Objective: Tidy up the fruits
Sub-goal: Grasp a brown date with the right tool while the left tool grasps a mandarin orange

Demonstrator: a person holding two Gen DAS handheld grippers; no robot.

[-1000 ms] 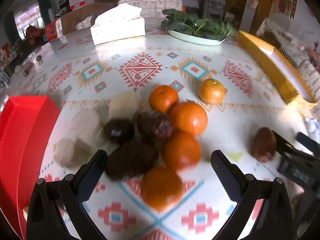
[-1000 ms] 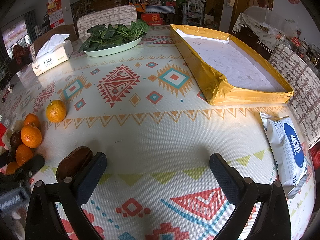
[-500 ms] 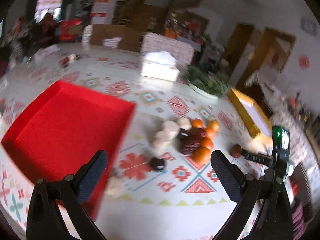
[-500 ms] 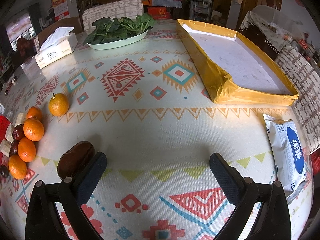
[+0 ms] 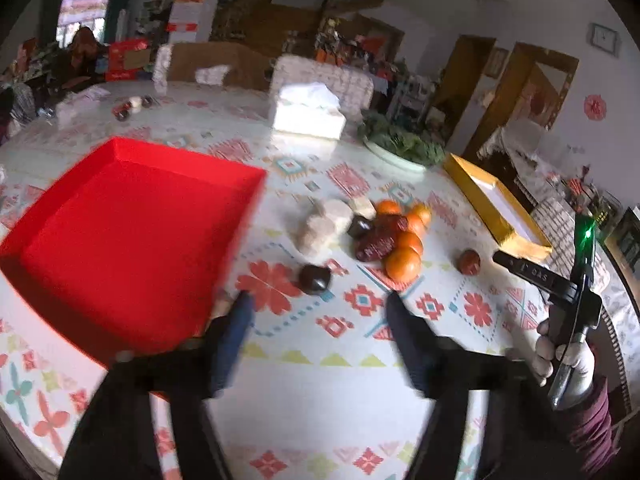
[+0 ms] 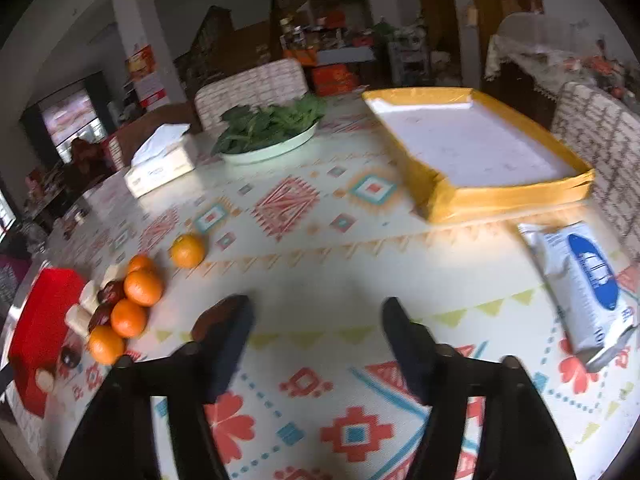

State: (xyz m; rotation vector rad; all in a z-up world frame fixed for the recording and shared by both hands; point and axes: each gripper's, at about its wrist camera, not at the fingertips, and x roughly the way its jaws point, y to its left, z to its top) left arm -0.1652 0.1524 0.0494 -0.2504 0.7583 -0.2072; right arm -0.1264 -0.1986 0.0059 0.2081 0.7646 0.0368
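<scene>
Left gripper (image 5: 316, 308): jaws have just been closing, partly apart, nothing between them; the dark fruit (image 5: 315, 278) lies just ahead. Right gripper (image 6: 316, 312): likewise closing, empty, the brown fruit (image 6: 208, 320) beside its left finger. Only the left view shows the red tray (image 5: 120, 232) whole; only the right shows the wipes pack (image 6: 584, 288).

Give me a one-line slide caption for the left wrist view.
Left claw open above the patterned tablecloth, empty red tray beside piled oranges and dark fruits.
</scene>
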